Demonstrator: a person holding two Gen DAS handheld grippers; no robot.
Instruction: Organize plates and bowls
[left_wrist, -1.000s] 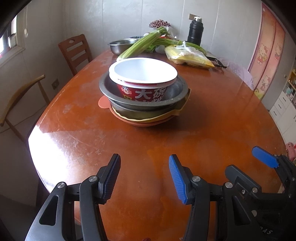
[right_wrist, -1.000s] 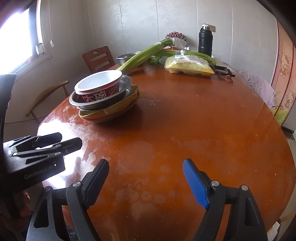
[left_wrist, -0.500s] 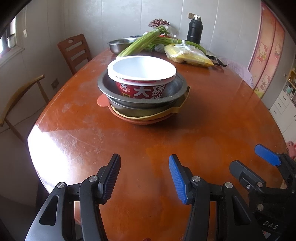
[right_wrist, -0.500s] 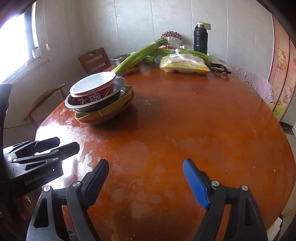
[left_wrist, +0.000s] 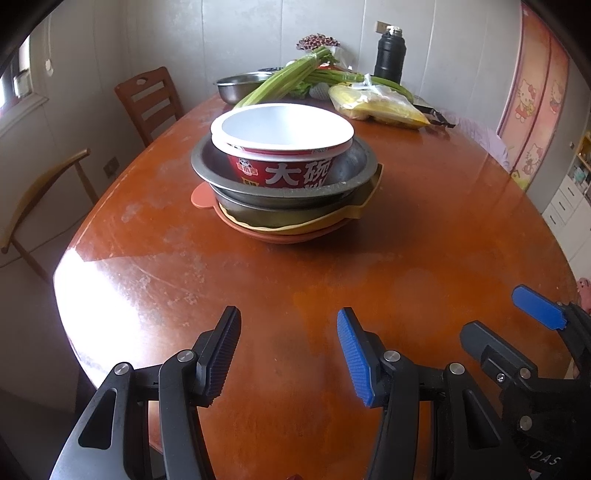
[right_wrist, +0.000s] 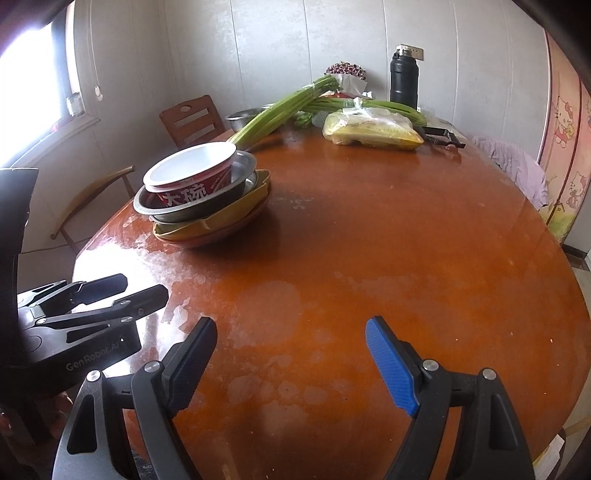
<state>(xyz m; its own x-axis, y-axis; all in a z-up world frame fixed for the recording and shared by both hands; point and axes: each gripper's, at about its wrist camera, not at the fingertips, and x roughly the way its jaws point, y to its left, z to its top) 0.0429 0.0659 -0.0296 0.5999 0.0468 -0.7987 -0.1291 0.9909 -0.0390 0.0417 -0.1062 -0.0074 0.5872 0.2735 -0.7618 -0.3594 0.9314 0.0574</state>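
A stack stands on the brown oval table (left_wrist: 424, 221): a red-and-white noodle bowl (left_wrist: 282, 147) sits in a steel bowl (left_wrist: 354, 170), on a second steel bowl, a yellow plate (left_wrist: 364, 206) and an orange plate (left_wrist: 201, 194). The stack also shows in the right wrist view (right_wrist: 199, 192) at the left. My left gripper (left_wrist: 288, 350) is open and empty, low over the table's near edge, well short of the stack. My right gripper (right_wrist: 290, 354) is open and empty, to the right of the left one.
At the table's far end lie celery stalks (left_wrist: 284, 79), a steel basin (left_wrist: 240, 86), a yellow bag of food (left_wrist: 376, 105), a black flask (left_wrist: 389, 55) and a peeler (right_wrist: 443, 134). Wooden chairs (left_wrist: 147, 99) stand at the left side.
Both views have shifted slightly; the stack sits a little lower and nearer in the left wrist view. Both grippers stay open and empty.
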